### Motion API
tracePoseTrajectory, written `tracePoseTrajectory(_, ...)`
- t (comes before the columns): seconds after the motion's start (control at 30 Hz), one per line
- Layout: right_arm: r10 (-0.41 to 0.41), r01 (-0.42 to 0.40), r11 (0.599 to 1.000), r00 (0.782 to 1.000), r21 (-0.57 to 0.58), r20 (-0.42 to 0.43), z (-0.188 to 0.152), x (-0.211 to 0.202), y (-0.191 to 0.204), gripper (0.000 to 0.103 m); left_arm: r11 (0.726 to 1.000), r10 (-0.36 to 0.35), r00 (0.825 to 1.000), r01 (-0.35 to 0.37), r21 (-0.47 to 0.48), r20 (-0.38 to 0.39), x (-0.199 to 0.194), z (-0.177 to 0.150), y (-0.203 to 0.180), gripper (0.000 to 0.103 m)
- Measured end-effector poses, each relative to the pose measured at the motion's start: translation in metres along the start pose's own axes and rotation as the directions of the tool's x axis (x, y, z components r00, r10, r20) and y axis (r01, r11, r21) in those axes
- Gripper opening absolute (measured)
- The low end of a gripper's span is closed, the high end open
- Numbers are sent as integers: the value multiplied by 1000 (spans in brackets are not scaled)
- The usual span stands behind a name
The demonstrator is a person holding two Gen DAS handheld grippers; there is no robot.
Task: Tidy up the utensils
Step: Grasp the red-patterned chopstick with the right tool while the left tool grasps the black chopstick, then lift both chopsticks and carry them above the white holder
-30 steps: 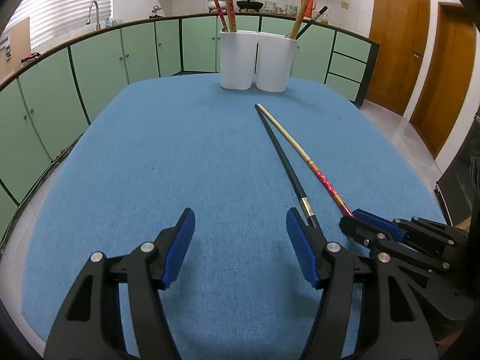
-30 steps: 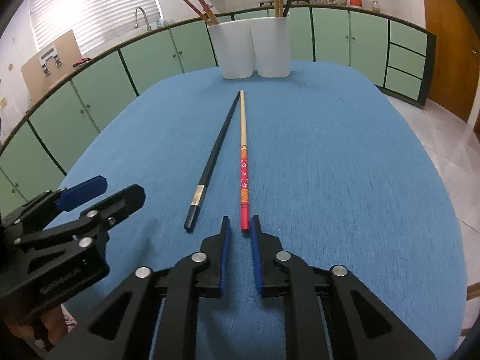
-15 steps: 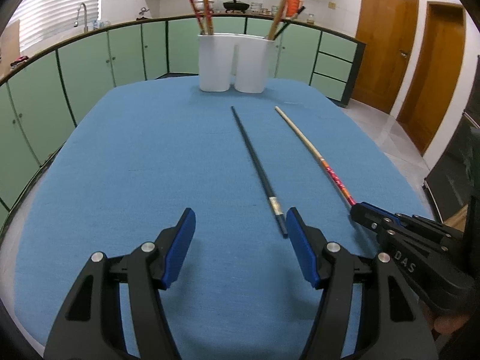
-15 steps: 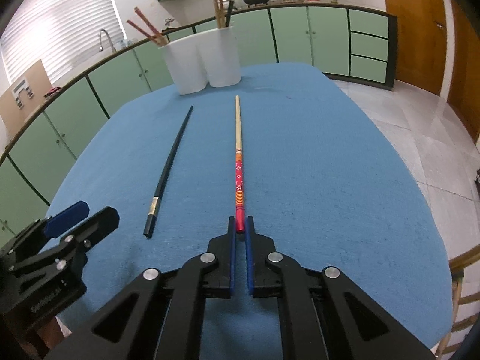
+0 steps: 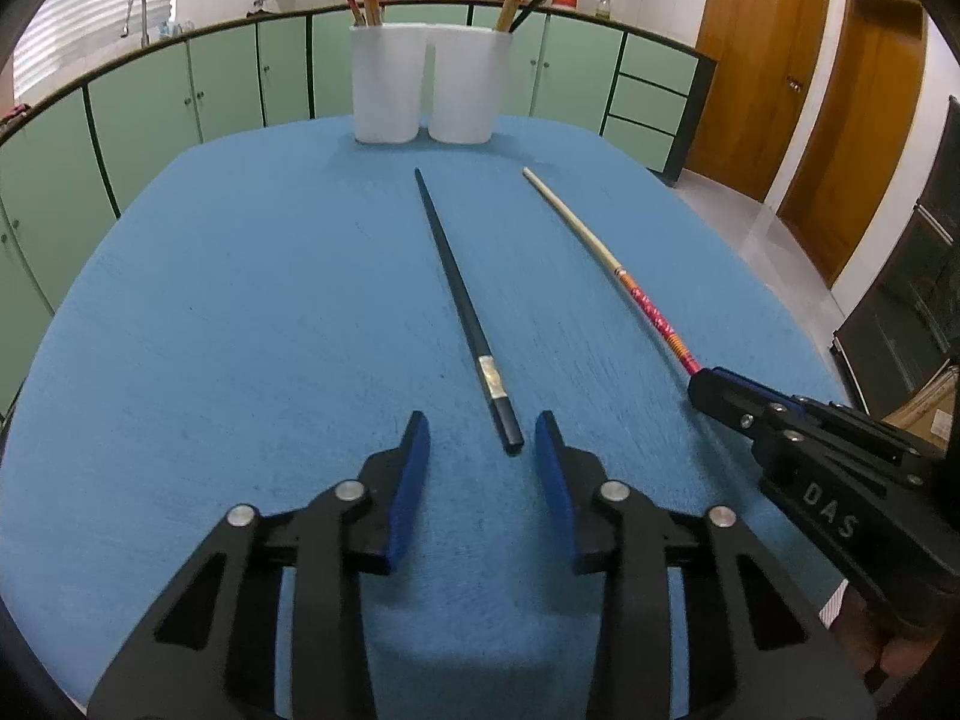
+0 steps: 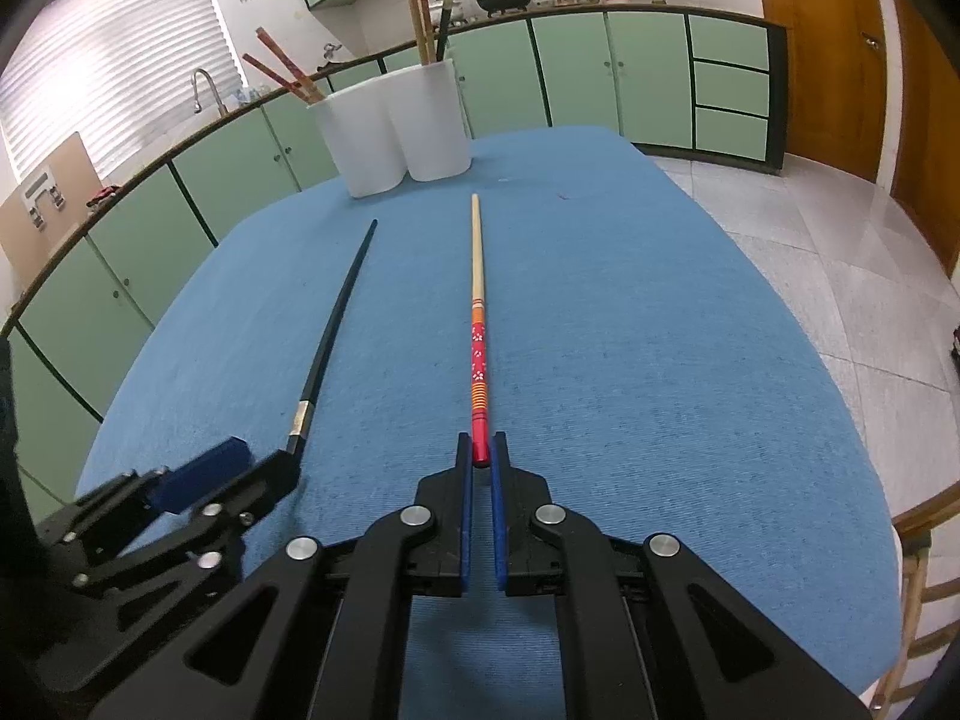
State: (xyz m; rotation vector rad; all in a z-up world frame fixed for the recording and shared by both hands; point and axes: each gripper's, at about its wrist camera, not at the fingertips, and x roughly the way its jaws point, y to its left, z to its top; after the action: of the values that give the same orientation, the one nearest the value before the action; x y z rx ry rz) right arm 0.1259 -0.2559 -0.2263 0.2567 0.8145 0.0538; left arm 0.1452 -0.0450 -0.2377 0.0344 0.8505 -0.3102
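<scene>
Left wrist view: on a blue table (image 5: 210, 312), a black chopstick (image 5: 459, 300) lies with its near end just ahead of the left gripper (image 5: 480, 441), closer to the right pad than the left. The jaws, which have just been closing, stand partly spread with the chopstick's tip at their mouth, and the pads press on nothing. To the right, a red-and-tan chopstick (image 5: 606, 252) runs from mid-table back to the right gripper (image 5: 705, 381), whose jaws pinch its red end. At the far edge stands a white twin-cup holder (image 5: 432, 84) with several chopsticks upright in it.

Right wrist view: the black chopstick (image 6: 336, 324) lies at left, its near end reaching the left gripper (image 6: 240, 468). The red-and-tan chopstick (image 6: 478, 324) points straight at the holder (image 6: 393, 126), its red end clamped between the pressed-together blue pads of the right gripper (image 6: 480, 450).
</scene>
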Motion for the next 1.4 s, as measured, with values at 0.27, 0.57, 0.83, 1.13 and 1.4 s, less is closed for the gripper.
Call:
tracePoseTrajectory(0.27,-8,8,1000,1000,-12,12,2,-1,2,5,1000,16,1000,-16,-7,9,1,2,1,6)
tracePoseTrajectory(0.57,-30,32,998,999,-49,29,5,-8,5,5,997,71,996,-72,16,56,-17,10,4,6)
tracePoseTrajectory(0.83,-30,40,991,997,-127,76,17,-30,16,5,994,96,985,-102,33,142,-52,30,4,6)
tracePoseTrajectory(1.13,14,7,990,990,-142,141,49,-65,20,5,996,85,965,-90,10,247,-90,63,9,6)
tracePoseTrajectory(1.4,92,-71,991,979,-115,184,92,-91,13,5,998,51,948,-56,4,313,-110,98,7,6)
